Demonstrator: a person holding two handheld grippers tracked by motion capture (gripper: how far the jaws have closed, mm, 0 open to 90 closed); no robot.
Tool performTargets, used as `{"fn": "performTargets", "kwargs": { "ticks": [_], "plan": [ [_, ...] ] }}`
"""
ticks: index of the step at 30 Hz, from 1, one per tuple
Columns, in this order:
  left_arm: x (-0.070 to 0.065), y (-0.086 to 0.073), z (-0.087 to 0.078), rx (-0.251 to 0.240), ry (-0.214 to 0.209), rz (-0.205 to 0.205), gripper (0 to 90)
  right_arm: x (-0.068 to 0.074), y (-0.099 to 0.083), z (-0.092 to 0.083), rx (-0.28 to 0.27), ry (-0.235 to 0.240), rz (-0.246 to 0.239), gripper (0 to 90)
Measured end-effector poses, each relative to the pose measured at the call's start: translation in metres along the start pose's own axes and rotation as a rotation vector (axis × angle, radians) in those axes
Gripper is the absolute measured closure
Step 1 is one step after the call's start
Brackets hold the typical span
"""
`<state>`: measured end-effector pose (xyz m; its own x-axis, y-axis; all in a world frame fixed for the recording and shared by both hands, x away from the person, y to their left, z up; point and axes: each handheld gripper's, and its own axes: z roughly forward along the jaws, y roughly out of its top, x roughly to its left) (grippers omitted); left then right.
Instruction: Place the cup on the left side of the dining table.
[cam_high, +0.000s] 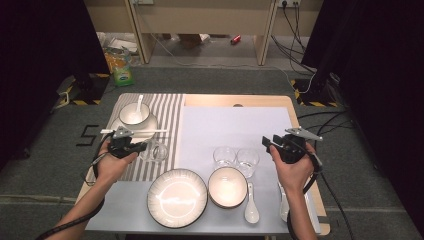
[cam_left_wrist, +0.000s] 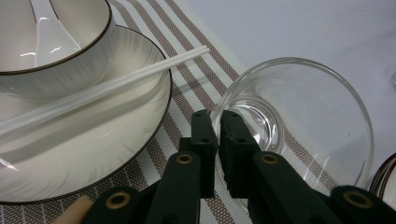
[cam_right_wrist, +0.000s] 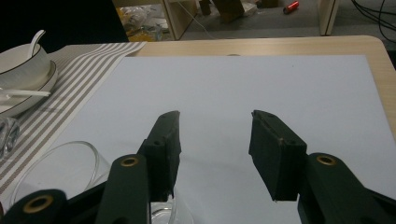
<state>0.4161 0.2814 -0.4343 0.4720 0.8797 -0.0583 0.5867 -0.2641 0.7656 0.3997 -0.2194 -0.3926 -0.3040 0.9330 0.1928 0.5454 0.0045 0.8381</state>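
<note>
Glass tumblers number three: one (cam_high: 159, 151) lies tilted on the striped placemat (cam_high: 167, 112), its rim pinched between the closed jaws of the left gripper (cam_left_wrist: 218, 122), one pad inside the wall and one outside; the other two (cam_high: 224, 156) (cam_high: 247, 160) stand upright side by side on the white mat (cam_high: 235, 125), just behind the front bowl. Bowls number two: one (cam_high: 134, 114) sits on a plate (cam_high: 150, 127) at the back of the placemat with a spoon (cam_high: 139, 103) in it, the other (cam_high: 227, 187) stands near the table's front edge. Plates also number two, the second a large one (cam_high: 177, 198) at the front, just left of that bowl. A second spoon (cam_high: 251, 205) lies right of the front bowl. A pair of white chopsticks (cam_left_wrist: 112, 84) rests across the rear plate's rim, close behind the held glass. The right gripper (cam_right_wrist: 215, 140) hovers with its jaws wide apart and nothing between them, above the right part of the white mat. That mat's middle and back lie bare up to the wooden table edge (cam_high: 235, 100), giving broad free room; the placemat side is crowded.
</note>
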Motion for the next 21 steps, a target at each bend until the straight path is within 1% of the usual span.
{"fn": "performTargets", "kwargs": {
  "ticks": [1, 7, 9, 10, 13, 17, 21],
  "plan": [
    [0.000, 0.000, 0.001, -0.004, 0.006, 0.001, 84.2, 0.000, 0.000, 0.000, 0.001, 0.001, 0.002, 52.9],
    [0.001, 0.002, 0.003, 0.005, 0.001, -0.002, 84.1, -0.001, 0.000, 0.000, -0.002, 0.002, 0.000, 52.9],
    [0.001, 0.002, 0.005, -0.005, 0.001, -0.014, 83.9, 0.000, 0.000, 0.000, 0.001, 0.004, 0.004, 52.8],
    [0.002, 0.003, 0.005, -0.005, -0.008, -0.017, 83.8, 0.000, 0.000, 0.000, 0.002, 0.002, 0.002, 52.8],
    [0.002, 0.004, 0.008, -0.018, -0.005, -0.026, 83.4, 0.000, 0.000, 0.000, 0.002, 0.003, -0.001, 52.7],
    [0.004, 0.006, 0.012, -0.031, -0.014, -0.039, 82.8, 0.000, 0.000, 0.000, 0.002, 0.002, -0.002, 52.6],
    [0.003, 0.008, 0.016, -0.044, -0.009, -0.049, 82.2, 0.000, 0.000, 0.000, 0.004, 0.003, 0.000, 52.6]
  ]
}}
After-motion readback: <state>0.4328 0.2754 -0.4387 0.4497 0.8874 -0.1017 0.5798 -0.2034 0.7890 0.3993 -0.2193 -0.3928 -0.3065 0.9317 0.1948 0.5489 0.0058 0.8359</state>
